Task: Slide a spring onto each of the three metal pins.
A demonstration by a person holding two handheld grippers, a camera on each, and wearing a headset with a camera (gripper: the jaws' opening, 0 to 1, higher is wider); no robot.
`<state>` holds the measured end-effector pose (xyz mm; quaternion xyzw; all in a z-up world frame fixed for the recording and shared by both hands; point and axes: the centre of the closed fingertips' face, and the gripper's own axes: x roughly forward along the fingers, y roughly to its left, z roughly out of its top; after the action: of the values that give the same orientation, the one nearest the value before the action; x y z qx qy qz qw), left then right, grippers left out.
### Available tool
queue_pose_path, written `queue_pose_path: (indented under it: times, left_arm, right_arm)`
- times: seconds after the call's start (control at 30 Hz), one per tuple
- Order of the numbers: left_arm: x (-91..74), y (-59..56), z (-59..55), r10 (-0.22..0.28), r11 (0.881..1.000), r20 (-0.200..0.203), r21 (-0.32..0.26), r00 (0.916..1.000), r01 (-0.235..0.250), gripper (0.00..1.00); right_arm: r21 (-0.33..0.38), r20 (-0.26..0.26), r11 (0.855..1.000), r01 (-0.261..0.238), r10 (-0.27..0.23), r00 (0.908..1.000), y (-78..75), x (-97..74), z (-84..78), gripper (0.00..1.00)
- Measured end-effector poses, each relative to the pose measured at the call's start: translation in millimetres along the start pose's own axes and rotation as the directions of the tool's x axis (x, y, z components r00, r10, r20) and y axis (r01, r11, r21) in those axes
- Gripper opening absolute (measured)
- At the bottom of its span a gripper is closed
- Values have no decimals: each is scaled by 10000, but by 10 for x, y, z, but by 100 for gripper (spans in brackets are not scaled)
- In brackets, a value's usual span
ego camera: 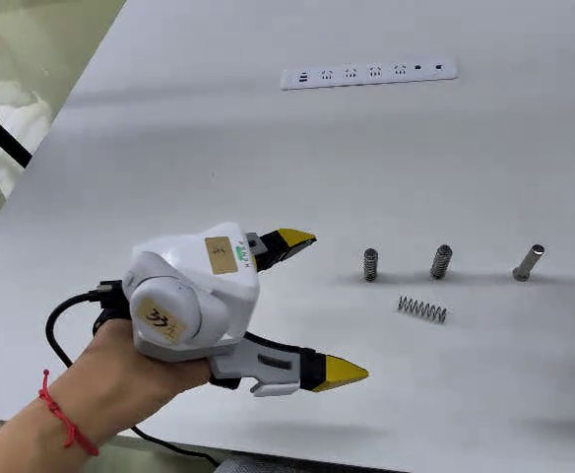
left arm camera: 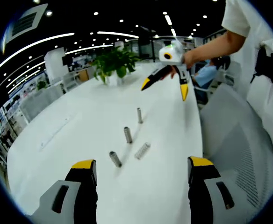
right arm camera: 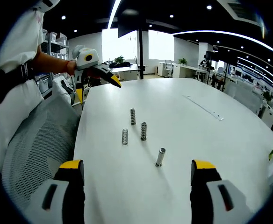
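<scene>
The one loose spring (ego camera: pixel 421 309) lies flat on the tabletop (ego camera: pixel 219 148), just in front of the middle pin (ego camera: pixel 441 261). It looks light, thin and apt to roll, so a gentle pinch across its middle should suit. Of three pins, the middle pin and left pin (ego camera: pixel 370 264) carry springs and the bare pin (ego camera: pixel 529 262) waits, while the left gripper (ego camera: pixel 334 304) and right gripper (right arm camera: pixel 137 164) have their jaws wide open, empty.

I count three pins: a left pin (ego camera: pixel 370 264), a middle pin (ego camera: pixel 441 261) and a right pin (ego camera: pixel 529 262). Three springs: two on pins, plus one loose spring (ego camera: pixel 421 309). One power strip (ego camera: pixel 368 74). My tongs number two: left gripper (ego camera: pixel 339 304), right gripper (left arm camera: pixel 163 92).
</scene>
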<state>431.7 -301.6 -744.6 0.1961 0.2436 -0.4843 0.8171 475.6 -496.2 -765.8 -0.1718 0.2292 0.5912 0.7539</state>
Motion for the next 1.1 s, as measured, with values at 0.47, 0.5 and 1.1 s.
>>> queue_pose_path:
  times: [0.47, 0.5, 1.1]
  left_arm:
    - [701, -179, -64, -1141, 9868, -1619, 959, 9802, 1307, 52]
    - [752, -189, -59, -1231, 9866, -1589, 871, 9796, 1381, 51]
    - [1110, -110, -383, -653, 9918, -3283, 829, 9423, 976, 39]
  right_arm:
    - [397, 229, 9989, 249, -258, 9994, 13, -145, -215, 93]
    - [418, 216, 9988, 258, -267, 9994, 19, -151, -229, 92]
    - [780, 284, 9952, 589, -612, 9977, 10, -277, -325, 89]
